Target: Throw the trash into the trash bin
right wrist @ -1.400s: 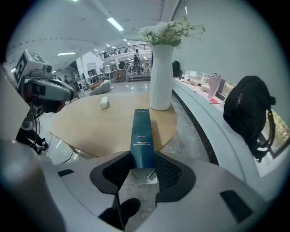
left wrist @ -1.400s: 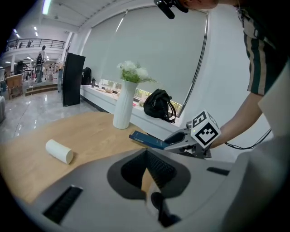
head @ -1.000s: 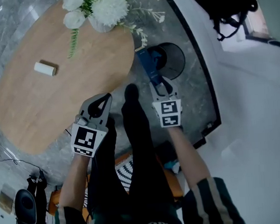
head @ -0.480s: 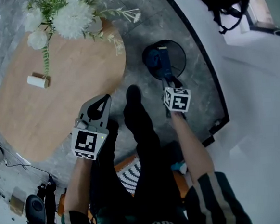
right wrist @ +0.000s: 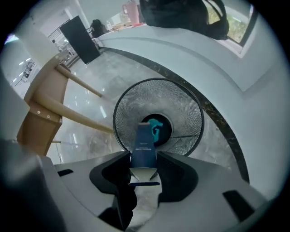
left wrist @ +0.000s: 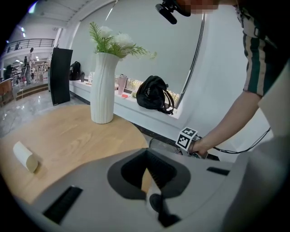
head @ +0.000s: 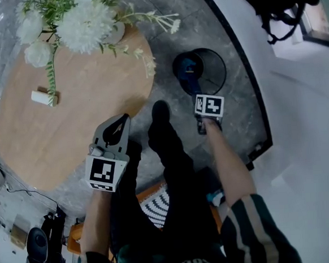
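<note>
Pretty close on this piece: the right gripper (right wrist: 143, 159) is clamped on a dark blue carton (right wrist: 144, 140) and points straight down over the mesh trash bin (right wrist: 183, 106). The carton isn't dropped yet, and something teal (right wrist: 156, 128) already sits at the bottom. The left gripper (left wrist: 145, 179) hangs by the table (left wrist: 68, 136), jaws together and empty. A white roll (left wrist: 25, 156) on the table is probably next.
</note>
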Demonstrator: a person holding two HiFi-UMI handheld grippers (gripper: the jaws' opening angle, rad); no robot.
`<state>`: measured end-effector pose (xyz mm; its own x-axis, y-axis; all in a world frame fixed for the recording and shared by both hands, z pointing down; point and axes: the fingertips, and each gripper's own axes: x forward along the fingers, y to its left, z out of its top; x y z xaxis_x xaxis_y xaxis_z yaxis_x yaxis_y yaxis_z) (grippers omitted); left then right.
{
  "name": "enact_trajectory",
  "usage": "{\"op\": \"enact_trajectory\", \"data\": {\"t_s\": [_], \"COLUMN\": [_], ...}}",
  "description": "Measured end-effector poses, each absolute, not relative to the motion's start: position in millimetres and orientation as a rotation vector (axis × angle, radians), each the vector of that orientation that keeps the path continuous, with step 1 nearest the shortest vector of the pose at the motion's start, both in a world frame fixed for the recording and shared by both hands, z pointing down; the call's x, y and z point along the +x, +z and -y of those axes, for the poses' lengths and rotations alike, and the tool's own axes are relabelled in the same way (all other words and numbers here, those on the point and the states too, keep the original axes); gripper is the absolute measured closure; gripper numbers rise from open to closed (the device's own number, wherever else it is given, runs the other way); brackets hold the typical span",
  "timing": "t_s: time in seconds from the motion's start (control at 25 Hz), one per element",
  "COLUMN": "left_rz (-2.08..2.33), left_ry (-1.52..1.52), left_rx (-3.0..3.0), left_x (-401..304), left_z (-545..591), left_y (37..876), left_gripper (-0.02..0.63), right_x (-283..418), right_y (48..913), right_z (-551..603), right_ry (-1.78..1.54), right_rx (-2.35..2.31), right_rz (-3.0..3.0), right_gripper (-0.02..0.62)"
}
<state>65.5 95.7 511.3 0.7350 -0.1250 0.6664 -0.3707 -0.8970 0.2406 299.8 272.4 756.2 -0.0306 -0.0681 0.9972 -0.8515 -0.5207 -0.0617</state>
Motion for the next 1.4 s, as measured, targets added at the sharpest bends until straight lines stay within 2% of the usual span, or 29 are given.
{"op": "enact_trajectory", "data": {"t_s": [0.48, 0.52, 0.68, 0.76, 1.12, 1.4], "left_rz": [0.415, 0.419, 0.434, 0.449, 0.558, 0.704], "left_ry": [0.928, 0.92, 0.897, 0.888, 0.838, 0.755], "left_rx": [2.567, 2.565, 2.568, 2.567, 2.564, 2.525], "left_x": [43, 41, 27, 16, -44, -95], "left_z": [-89, -89, -88, -85, -66, -53], "left_y": [501, 498, 484, 476, 448, 429], "left_gripper": [0.606, 0.606, 0.606, 0.606, 0.606, 0.606], "right_x": [308, 306, 292, 279, 189, 96], "right_y": [726, 720, 687, 669, 543, 471], "right_z": [-252, -248, -229, -215, -123, -72], "right_ry": [1.448, 1.43, 1.327, 1.289, 1.161, 0.912], "right_rx": [1.705, 1.712, 1.75, 1.773, 1.932, 1.836], "right_rz": [1.017, 1.03, 1.116, 1.188, 1.647, 1.941], "right_gripper": [0.428, 0.443, 0.574, 0.592, 0.594, 0.594]}}
